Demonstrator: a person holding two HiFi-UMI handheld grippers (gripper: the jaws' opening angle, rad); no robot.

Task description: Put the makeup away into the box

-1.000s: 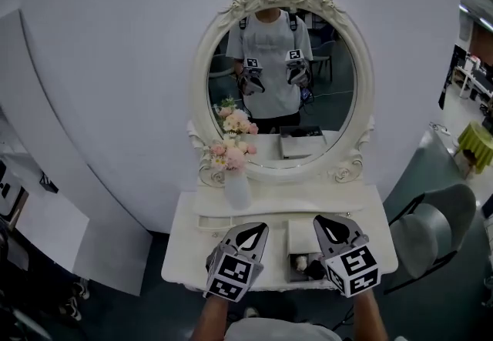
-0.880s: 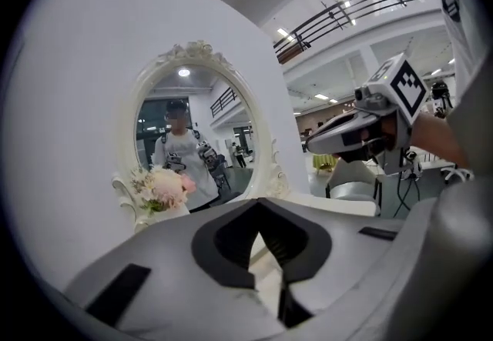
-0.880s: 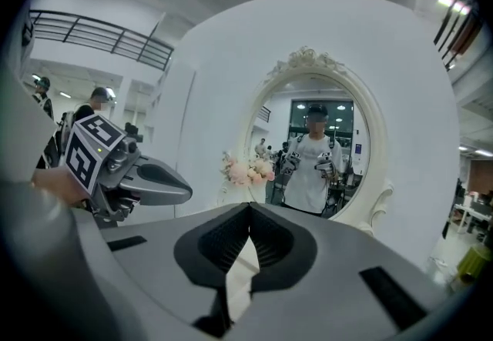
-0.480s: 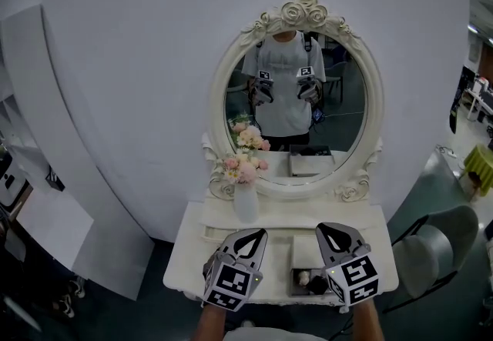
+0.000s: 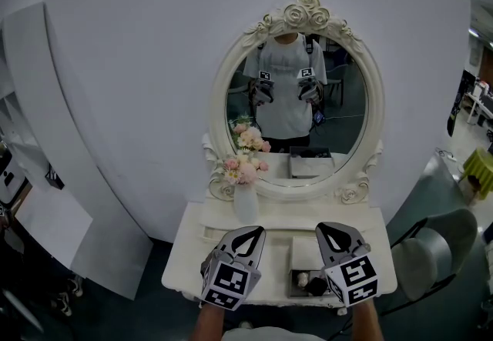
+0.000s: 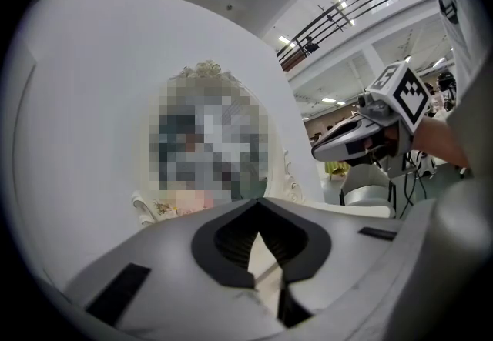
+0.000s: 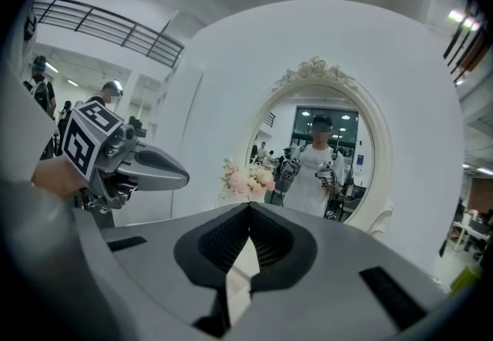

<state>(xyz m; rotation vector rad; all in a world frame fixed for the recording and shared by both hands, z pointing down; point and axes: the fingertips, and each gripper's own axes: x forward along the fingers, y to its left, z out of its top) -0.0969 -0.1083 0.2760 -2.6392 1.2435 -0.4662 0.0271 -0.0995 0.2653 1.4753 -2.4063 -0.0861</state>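
Left gripper (image 5: 248, 233) and right gripper (image 5: 333, 229) are held over the near side of the white table (image 5: 183, 249). Both have jaws together with nothing between them. The box (image 5: 302, 242) sits open just left of the right gripper, with makeup (image 5: 306, 280) lying at its near end. A flower vase (image 5: 245, 202) stands far left of the box.

A white table (image 5: 189, 249) stands by a round white wall (image 5: 131, 62). An oval mirror (image 5: 296, 112) stands up on it, with carved roses on top. A white vase (image 5: 245, 206) of pink flowers (image 5: 245, 168) stands at the mirror's left edge. A grey chair (image 5: 431, 247) is right of the table.
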